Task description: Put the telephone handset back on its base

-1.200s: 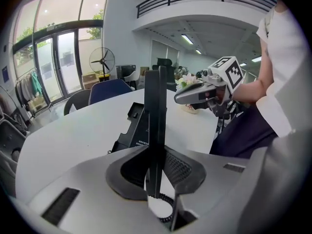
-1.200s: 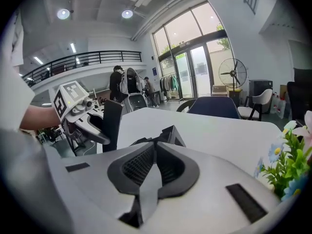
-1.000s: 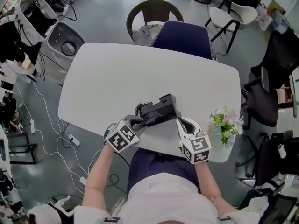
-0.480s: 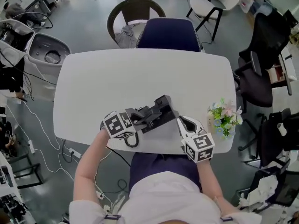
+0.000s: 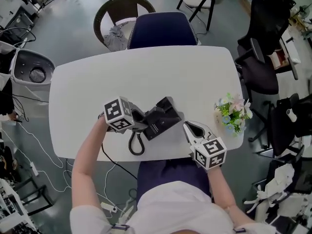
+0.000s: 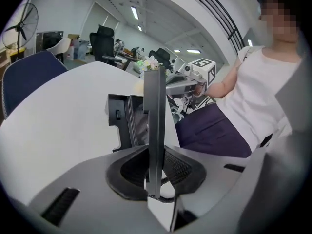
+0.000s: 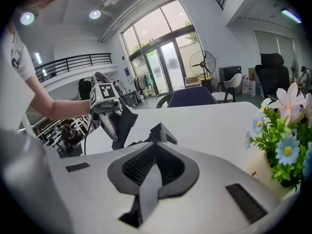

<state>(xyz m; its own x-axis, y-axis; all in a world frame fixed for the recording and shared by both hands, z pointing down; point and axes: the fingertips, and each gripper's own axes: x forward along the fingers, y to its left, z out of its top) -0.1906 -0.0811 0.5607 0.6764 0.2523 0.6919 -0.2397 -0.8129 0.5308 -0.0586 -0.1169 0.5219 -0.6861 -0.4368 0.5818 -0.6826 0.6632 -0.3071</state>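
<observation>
The black telephone base (image 5: 165,115) lies on the white table (image 5: 97,82) near its front edge. My left gripper (image 5: 137,120) is shut on the black handset (image 5: 142,124), which it holds at the base's left side. In the left gripper view the handset (image 6: 157,111) stands edge-on between the jaws, with the base (image 6: 124,123) just beyond. The coiled cord (image 5: 135,144) hangs down onto the table. My right gripper (image 5: 188,126) hovers right of the base, jaws together on nothing. From the right gripper view the handset (image 7: 122,123) tilts down beside the base (image 7: 158,133).
A small pot of flowers (image 5: 231,113) stands on the table's right end, close to my right gripper. A blue chair (image 5: 161,30) and a brown chair (image 5: 117,16) sit at the far side. Black office chairs (image 5: 263,57) stand to the right.
My left gripper has rolled and swung away from the table's front edge to the base's left side, carrying the handset. The cord now trails on the table. The right gripper has barely moved.
</observation>
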